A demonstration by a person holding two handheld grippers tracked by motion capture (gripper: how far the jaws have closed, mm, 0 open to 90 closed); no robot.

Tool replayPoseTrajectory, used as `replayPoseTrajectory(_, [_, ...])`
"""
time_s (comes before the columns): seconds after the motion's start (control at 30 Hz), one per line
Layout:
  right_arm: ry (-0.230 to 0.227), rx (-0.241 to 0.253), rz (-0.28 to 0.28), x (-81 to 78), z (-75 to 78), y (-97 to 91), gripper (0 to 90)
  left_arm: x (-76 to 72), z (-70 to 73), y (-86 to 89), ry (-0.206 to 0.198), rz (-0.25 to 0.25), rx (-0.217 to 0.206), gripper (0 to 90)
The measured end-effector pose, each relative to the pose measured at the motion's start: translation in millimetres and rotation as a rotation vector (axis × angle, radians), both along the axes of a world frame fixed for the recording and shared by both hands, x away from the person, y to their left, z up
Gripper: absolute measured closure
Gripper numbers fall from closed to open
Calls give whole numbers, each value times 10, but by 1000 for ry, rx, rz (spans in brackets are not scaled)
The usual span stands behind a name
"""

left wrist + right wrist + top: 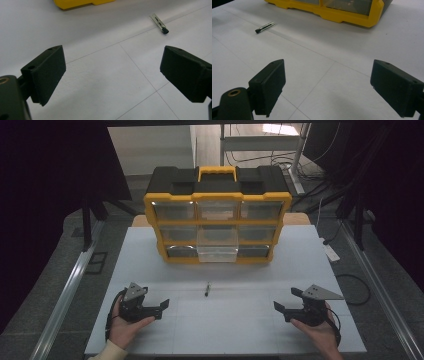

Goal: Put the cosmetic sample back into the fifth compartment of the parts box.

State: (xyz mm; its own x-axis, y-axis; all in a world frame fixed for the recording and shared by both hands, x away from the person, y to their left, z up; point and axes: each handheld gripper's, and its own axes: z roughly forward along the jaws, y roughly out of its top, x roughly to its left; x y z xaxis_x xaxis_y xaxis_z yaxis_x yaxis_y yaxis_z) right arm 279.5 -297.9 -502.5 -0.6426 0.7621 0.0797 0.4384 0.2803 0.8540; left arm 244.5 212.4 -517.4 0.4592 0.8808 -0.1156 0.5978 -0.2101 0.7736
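A small pen-like tool with a black tip [206, 289] lies on the white table, midway between my two grippers; it shows far right in the left gripper view [160, 23] and far left in the right gripper view [264, 27]. My left gripper [161, 307] rests at the front left, held by a hand, jaws wide apart with nothing between them [112, 72]. My right gripper [286, 302] rests at the front right, also open and empty [328, 85]. Both point inward toward the table's middle.
A yellow and black drawer organizer [217, 215] stands at the back of the white table [150, 260], its middle bottom clear drawer [217, 249] pulled out toward me. Its yellow base edge shows in both gripper views [342, 16]. Dark curtains and cables surround the table.
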Motion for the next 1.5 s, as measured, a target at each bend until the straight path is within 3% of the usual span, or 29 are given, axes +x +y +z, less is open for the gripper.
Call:
replayPoseTrajectory(0.43, [16,-10,-6,47,-40,-10,133,-6,-5,-7,13,12,20,78])
replayPoseTrajectory(1.0, [25,-28,-6,46,-65,37,132,-26,16,-51,19,-18,0,97])
replayPoseTrajectory(1.5, [18,-12,-17,44,-46,21,134,-24,194,-100,13,-22,-31,94])
